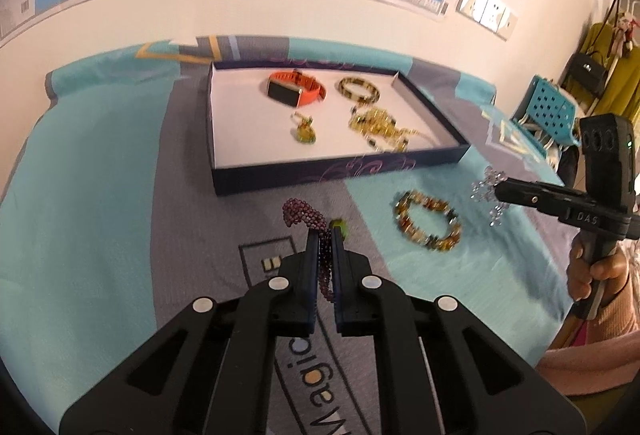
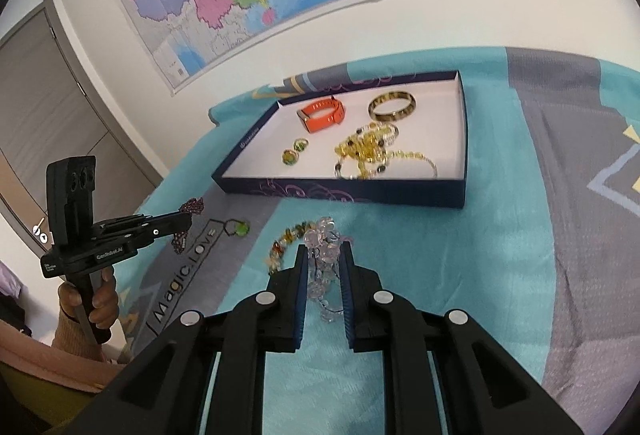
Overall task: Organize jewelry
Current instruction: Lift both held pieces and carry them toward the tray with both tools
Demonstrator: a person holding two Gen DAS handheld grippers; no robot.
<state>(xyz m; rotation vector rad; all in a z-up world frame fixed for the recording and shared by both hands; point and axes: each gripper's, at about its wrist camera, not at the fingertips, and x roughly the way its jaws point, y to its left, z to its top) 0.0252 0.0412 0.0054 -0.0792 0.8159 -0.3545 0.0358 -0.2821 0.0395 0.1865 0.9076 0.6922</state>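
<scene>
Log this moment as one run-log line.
left gripper: shut on purple bead bracelet | right gripper: shut on clear crystal bracelet | amber bracelet: on cloth | tray: five pieces inside

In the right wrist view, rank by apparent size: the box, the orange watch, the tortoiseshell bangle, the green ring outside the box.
1. box
2. orange watch and tortoiseshell bangle: look alike
3. green ring
</scene>
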